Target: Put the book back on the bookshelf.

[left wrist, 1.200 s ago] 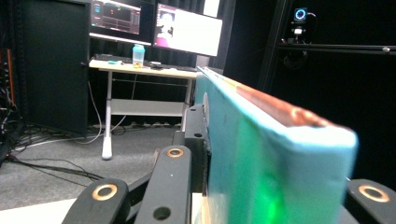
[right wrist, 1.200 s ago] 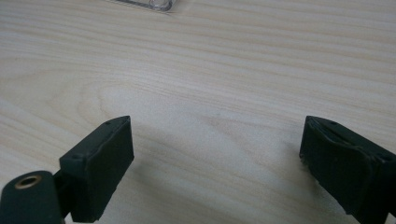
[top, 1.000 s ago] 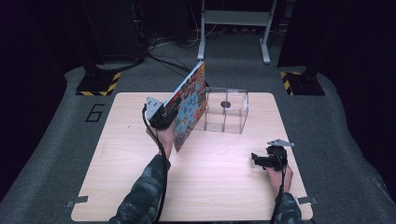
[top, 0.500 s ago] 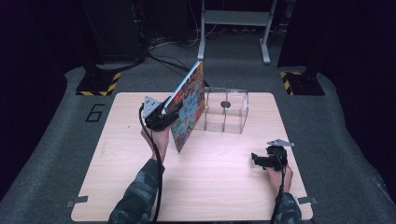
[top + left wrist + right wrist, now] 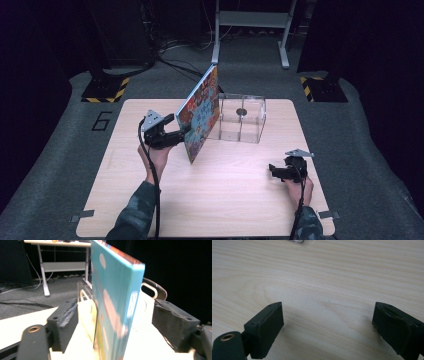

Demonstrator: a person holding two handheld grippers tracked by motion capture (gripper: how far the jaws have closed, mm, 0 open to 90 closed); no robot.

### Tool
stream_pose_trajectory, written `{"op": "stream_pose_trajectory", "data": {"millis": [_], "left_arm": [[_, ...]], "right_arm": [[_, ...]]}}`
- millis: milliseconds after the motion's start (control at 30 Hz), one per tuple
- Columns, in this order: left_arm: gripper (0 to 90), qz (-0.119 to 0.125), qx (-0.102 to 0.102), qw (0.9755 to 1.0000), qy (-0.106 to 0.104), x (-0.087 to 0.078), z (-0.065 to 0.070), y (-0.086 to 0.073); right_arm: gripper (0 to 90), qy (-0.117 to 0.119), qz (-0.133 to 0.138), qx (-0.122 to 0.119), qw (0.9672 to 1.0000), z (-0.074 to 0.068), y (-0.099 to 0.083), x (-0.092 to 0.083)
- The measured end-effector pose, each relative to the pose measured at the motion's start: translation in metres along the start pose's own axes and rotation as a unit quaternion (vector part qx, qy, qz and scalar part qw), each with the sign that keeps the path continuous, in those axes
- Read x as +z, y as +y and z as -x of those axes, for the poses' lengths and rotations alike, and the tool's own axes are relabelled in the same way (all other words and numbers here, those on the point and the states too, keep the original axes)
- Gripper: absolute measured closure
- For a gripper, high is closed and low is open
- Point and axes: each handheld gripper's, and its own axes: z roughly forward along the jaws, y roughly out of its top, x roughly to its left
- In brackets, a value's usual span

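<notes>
A book (image 5: pixel 200 114) leans tilted against a clear rack (image 5: pixel 241 119) mid-table; the left gripper (image 5: pixel 181 134), jaws just opening, straddles its edge untouching, while the right gripper (image 5: pixel 272 170) rests open near the table's (image 5: pixel 225 200) right edge.

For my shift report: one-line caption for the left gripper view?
Left gripper jaws, just opening, stand clear either side of the colourful book propped against the clear rack.

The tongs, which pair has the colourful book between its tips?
The left tongs: the colourful book stands between their tips, which have just been opening. The right tongs are open above bare table.
</notes>
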Motion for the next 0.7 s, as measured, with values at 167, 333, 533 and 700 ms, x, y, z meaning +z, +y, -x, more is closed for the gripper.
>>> {"op": "stream_pose_trajectory", "data": {"millis": [167,333,533,700], "left_arm": [[15.1,-0.017,0.005,0.9998,0.005,-0.016,-0.005,-0.011],[12.8,-0.048,0.004,0.9988,0.012,-0.032,-0.011,-0.036],[10.7,-0.073,-0.006,0.9969,0.029,-0.043,-0.020,-0.061],[8.6,-0.095,-0.025,0.9945,0.035,-0.051,-0.026,-0.087]], "right_arm": [[9.3,-0.009,-0.001,-0.005,0.9999,-0.003,0.000,0.001],[9.3,-0.009,-0.002,-0.005,0.9999,-0.003,0.000,0.001],[9.3,-0.009,-0.002,-0.005,0.9999,-0.003,0.000,0.001],[9.3,-0.010,-0.003,-0.005,0.9999,-0.004,0.000,0.001]]}}
